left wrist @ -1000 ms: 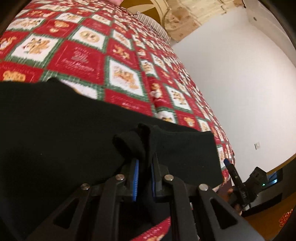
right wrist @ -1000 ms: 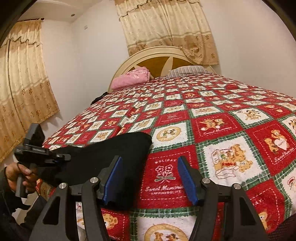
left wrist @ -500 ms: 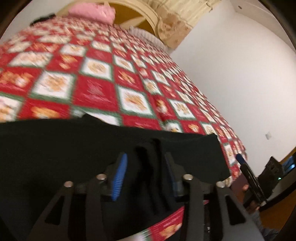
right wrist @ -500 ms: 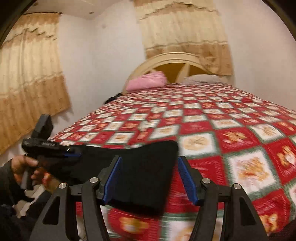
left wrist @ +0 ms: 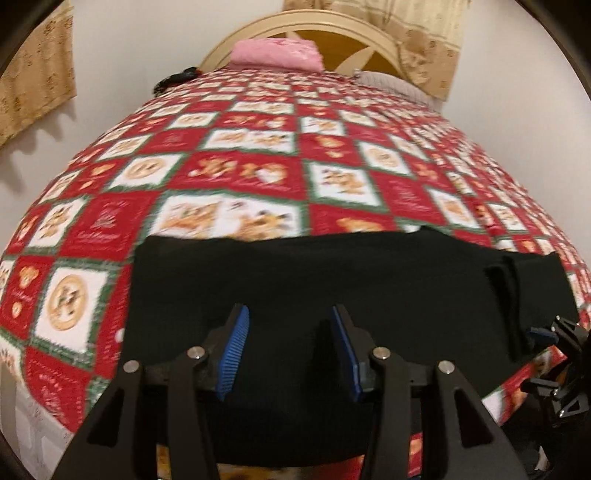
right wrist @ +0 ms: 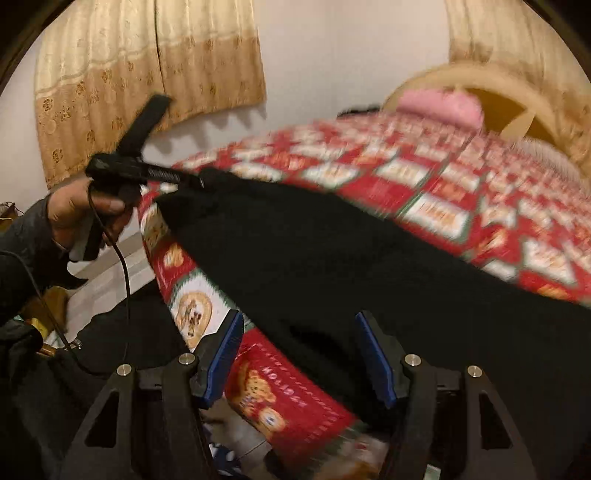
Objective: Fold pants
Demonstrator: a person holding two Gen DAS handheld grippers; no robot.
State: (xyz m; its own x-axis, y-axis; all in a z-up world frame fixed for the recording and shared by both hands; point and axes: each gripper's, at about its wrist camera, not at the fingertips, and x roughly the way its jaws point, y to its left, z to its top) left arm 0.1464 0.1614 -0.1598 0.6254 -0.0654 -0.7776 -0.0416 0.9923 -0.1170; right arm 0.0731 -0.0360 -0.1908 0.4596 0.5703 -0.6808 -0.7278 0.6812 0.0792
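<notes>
The black pants [left wrist: 332, 280] lie as a wide dark band across the near edge of the bed, folded flat, with a ridge of bunched cloth near their right end [left wrist: 506, 280]. My left gripper [left wrist: 290, 350] is open and empty, its blue pads just above the cloth near the middle of the band. My right gripper [right wrist: 299, 354] is open and empty over the pants' [right wrist: 369, 266] near edge at the bed corner. The left gripper shows in the right wrist view [right wrist: 201, 181] at the far corner of the cloth, and the right gripper's tip shows in the left wrist view [left wrist: 546, 334].
The bed carries a red, white and green patterned quilt [left wrist: 258, 173], a pink pillow [left wrist: 277, 53] and a cream headboard [left wrist: 325, 31]. A dark object [left wrist: 177, 77] lies at the far left edge. Gold curtains [right wrist: 147, 74] hang on the wall. Floor and clutter lie below the bed corner [right wrist: 110, 277].
My left gripper let go of the bunched pants fabric, opened wide and swung left along the cloth. My right gripper stayed open and turned left toward the bed corner.
</notes>
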